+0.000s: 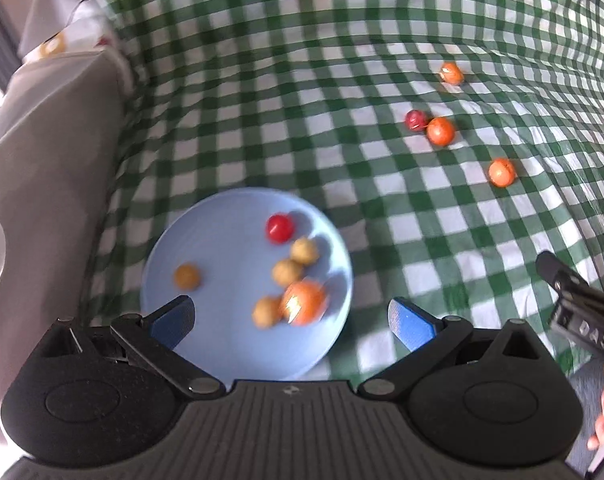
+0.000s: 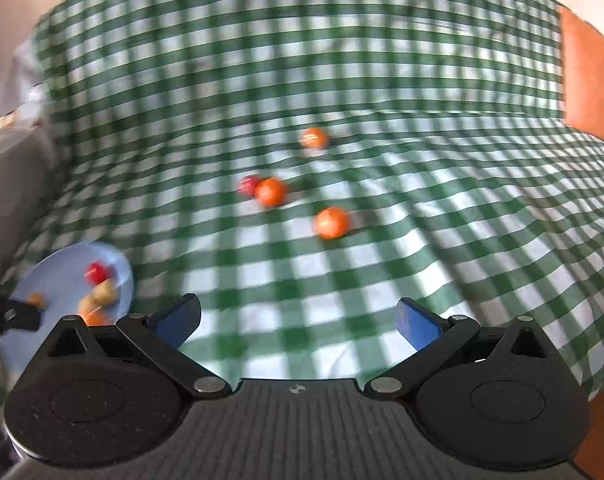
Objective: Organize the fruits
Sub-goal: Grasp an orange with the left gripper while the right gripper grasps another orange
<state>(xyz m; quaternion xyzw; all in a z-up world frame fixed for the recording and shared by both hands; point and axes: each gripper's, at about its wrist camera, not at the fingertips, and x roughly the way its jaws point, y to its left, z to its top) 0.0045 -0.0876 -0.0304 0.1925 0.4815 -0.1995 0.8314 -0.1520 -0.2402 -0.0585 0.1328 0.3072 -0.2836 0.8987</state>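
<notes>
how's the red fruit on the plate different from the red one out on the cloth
The red fruit on the plate is bright, glossy red; the red fruit on the cloth looks darker and duller. The first lies on the blue plate apart from its neighbours; the second sits against an orange fruit. Both are small and round.

Green-white checked cloth [image 2: 342,80] drapes surface and backrest; grey cushion [image 1: 49,168] at left; orange panel [image 2: 586,72] at right.

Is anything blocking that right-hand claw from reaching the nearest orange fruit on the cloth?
Nothing visible. The open right gripper faces bare checkered cloth all the way to the nearest orange fruit.
</notes>
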